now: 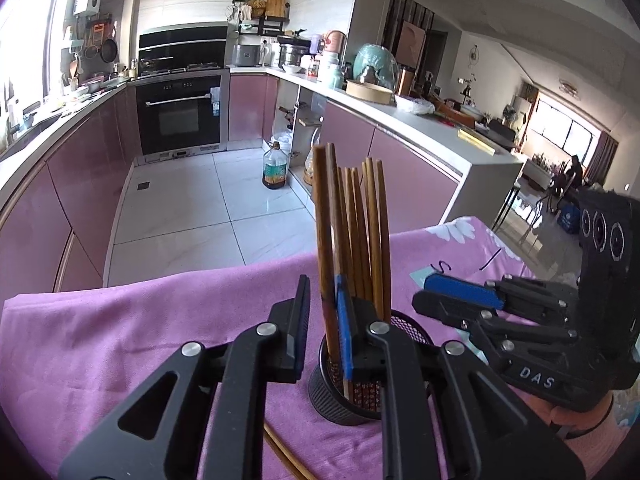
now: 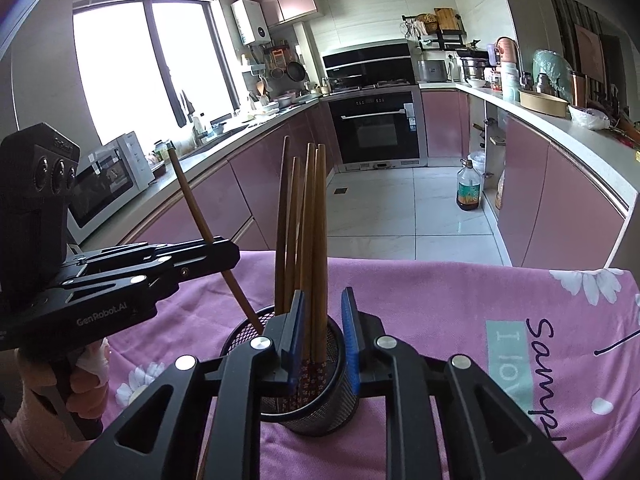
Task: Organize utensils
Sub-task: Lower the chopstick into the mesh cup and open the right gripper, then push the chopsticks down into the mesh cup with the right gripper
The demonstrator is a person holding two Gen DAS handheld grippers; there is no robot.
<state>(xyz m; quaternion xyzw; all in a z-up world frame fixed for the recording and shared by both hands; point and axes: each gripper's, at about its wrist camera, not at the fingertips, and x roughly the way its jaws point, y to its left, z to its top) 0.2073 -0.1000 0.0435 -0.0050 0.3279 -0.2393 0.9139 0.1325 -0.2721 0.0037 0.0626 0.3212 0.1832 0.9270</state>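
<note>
Both grippers are black angular linkages with silver round pivot screws and blue ribbed finger pads. The left gripper bears white "GenRobot.AI" lettering; the right gripper reads "DAS". Each carries a three-lens camera block.

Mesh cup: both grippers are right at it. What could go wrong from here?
1. The tilted chopstick sits loose between the left gripper's open jaws; it could topple out of the mesh cup.
2. Upright chopsticks stand between the right gripper's open jaws; pulling back crooked might snag them and tip the cup.
</note>
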